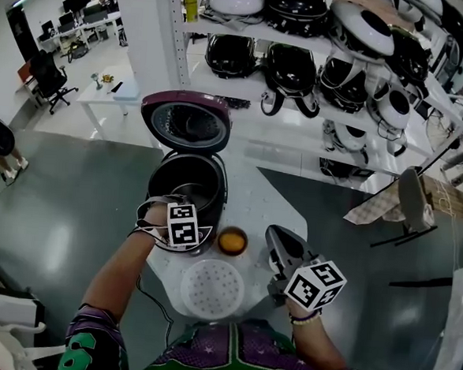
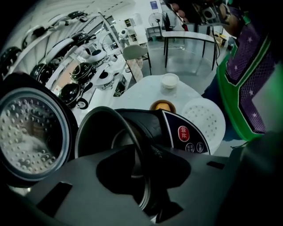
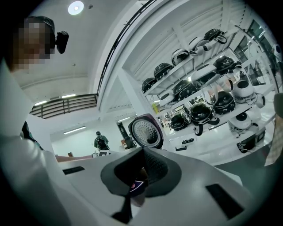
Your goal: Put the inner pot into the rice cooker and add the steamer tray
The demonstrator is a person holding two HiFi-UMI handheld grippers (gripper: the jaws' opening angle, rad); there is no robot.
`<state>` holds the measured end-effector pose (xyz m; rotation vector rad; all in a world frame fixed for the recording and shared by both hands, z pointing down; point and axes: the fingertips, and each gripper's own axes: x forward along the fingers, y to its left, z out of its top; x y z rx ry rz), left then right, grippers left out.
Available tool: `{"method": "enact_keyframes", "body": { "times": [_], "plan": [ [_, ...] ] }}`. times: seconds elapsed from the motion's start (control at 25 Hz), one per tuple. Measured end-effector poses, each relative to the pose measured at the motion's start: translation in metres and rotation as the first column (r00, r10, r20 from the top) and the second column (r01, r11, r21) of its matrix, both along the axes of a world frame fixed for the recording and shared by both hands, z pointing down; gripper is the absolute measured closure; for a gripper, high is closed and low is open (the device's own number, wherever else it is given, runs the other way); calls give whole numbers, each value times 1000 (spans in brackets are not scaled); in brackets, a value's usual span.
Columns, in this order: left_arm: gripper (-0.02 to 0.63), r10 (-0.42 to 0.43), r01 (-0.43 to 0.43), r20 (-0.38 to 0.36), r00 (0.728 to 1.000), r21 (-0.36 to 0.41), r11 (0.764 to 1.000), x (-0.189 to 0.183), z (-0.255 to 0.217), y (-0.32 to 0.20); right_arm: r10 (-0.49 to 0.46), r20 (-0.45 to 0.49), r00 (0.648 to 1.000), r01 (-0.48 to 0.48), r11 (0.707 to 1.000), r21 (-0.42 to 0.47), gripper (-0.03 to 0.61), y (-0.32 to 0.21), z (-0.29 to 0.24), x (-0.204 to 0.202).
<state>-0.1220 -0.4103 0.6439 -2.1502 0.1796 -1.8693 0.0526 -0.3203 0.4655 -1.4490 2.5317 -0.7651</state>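
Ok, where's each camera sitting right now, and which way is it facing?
Head view: on the person's head, steeply down on the rice cooker, steamer tray, the person's forearms, left gripper and right gripper.
Left gripper view: on the left gripper, down onto the inner pot rim between its jaws; the person's shirt at right.
Right gripper view: on the right gripper, about level toward shelves; jaws together.
Shared: the cooker's open lid shows in all three.
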Motion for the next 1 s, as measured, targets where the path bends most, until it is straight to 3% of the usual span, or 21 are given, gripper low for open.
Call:
{"method": "enact_keyframes", "body": {
  "times": [0.12,0.36,0.52,0.64,0.72,0.8,1.0],
  "plan": [
    [451,1,-1,-4,1000,39,999,-4,-4,-2,-4,-5,1000,4,1000,2,572,3,-1,-4],
    [413,3,0,-30,1000,122,992,-6,-32,5,-12,-15,1000,12,1000,14,572,12,-7,-7],
    [413,-32,51,-111,993,179,983,-9,-67,11,-18,-16,1000,18,999,28,572,18,-14,-11],
    [417,-87,128,-236,968,166,978,-15,-85,29,-26,-16,1000,27,999,42,573,26,-21,-18],
    [417,-123,181,-329,936,151,972,-18,-94,42,-30,-18,999,31,998,51,572,31,-25,-22],
    [417,-160,235,-431,888,126,964,-22,-103,54,-33,-21,999,34,998,58,572,37,-30,-26],
    [420,-281,348,-670,687,-36,937,-32,-123,93,-34,-42,999,37,997,75,573,57,-36,-34]
  ]
}}
